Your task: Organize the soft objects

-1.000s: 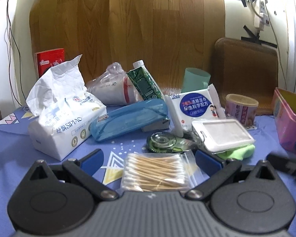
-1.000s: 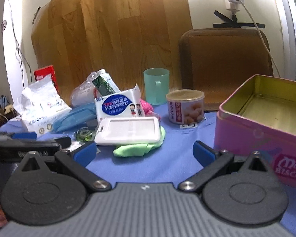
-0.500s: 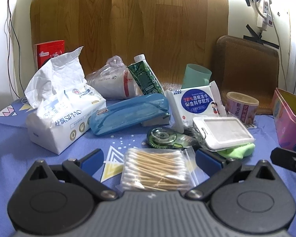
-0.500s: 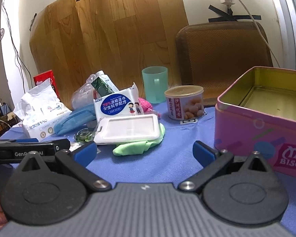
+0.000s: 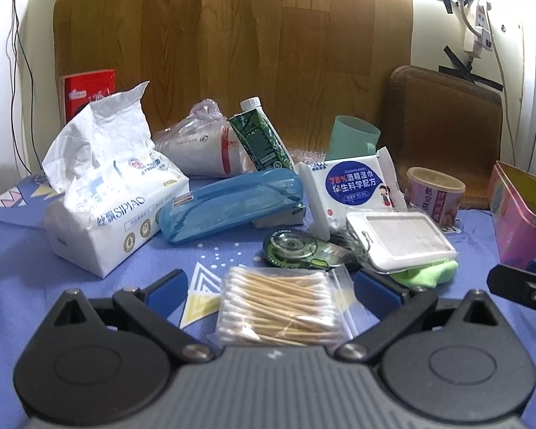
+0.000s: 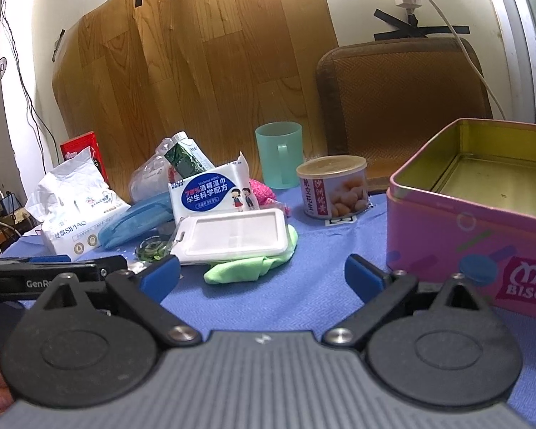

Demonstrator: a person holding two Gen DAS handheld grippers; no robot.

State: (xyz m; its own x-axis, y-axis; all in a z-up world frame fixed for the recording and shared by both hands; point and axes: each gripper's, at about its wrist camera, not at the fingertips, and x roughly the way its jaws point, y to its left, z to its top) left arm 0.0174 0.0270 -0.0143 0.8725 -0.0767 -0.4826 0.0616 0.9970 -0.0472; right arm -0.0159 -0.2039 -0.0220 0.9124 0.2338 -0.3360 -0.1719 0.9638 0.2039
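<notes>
A white tissue pack point(image 5: 110, 193) point(image 6: 73, 211) lies at the left of the blue cloth. A wet-wipes pack point(image 5: 350, 186) point(image 6: 214, 193) leans upright near the middle. A green cloth point(image 5: 430, 271) point(image 6: 246, 268) lies under a white badge holder point(image 5: 400, 243) point(image 6: 232, 236). A pink fluffy thing point(image 6: 262, 193) peeks out behind the wipes. A bag of cotton swabs point(image 5: 282, 307) lies between the fingers of my open left gripper point(image 5: 268, 286). My right gripper point(image 6: 262, 275) is open over bare cloth, just short of the green cloth.
An open pink biscuit tin point(image 6: 482, 211) point(image 5: 521, 218) stands at the right. A blue pencil case point(image 5: 228, 207), correction tape point(image 5: 296, 248), green carton point(image 5: 259, 143), bagged paper cups point(image 5: 200, 146), teal cup point(image 6: 278, 157) and a can point(image 6: 332, 186) crowd the middle. A brown chair back point(image 6: 403, 103) stands behind.
Both grippers have shifted only slightly; the right wrist view has tilted a little and the tin looks nearer. Nothing was gripped or moved.
</notes>
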